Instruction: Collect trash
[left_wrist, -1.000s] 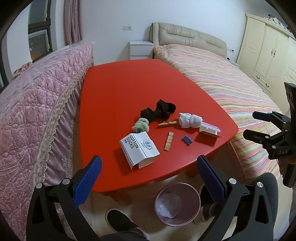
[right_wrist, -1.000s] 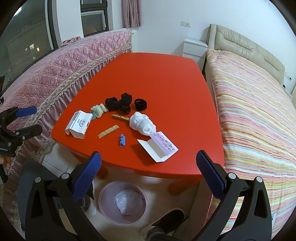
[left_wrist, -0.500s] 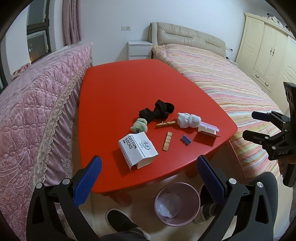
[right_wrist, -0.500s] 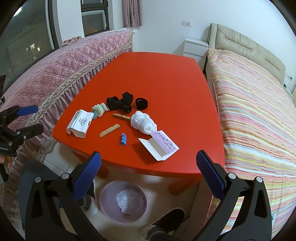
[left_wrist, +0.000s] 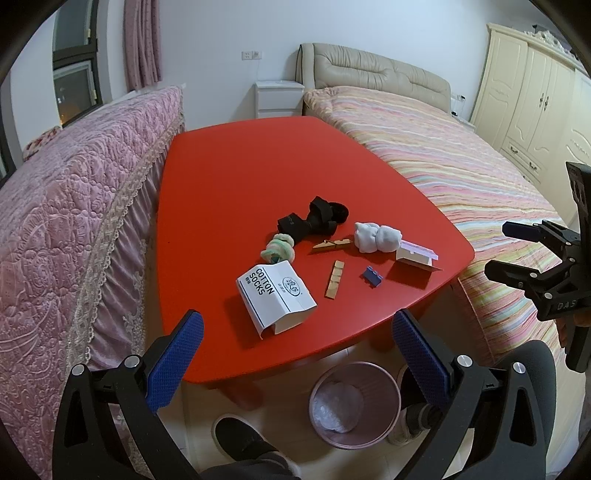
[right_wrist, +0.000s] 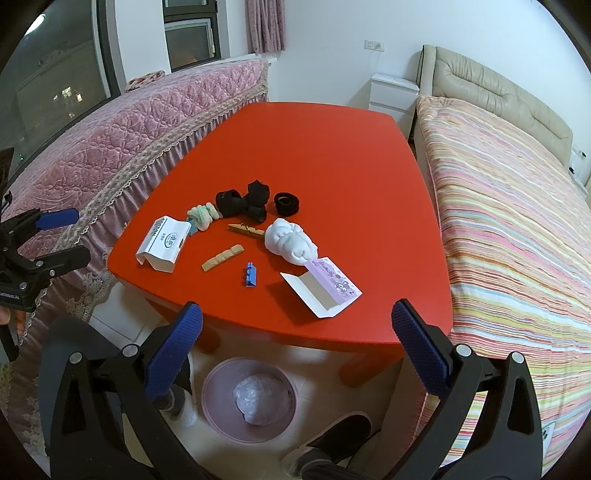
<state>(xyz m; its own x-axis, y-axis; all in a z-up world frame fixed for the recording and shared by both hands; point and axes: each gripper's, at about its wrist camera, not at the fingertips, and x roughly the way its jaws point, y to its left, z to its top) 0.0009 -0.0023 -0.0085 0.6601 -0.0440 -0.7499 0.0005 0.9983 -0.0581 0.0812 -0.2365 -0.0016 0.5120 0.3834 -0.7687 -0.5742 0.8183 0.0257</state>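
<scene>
Left tool spread wide; box reads "COTTON SOCKS".

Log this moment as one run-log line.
phase: pre-grasp | left gripper: open, empty | right gripper: open, empty | sock box, purple card: on red table | bin: below

A striped bed, a white nightstand (beside it), cream wardrobe.

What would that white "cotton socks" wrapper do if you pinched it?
The cotton socks wrapper looks like thin folded card standing open like a tent, so it would probably flatten under the jaws. It seems empty and likely very light, so a push might slide it across the smooth red table.
</scene>
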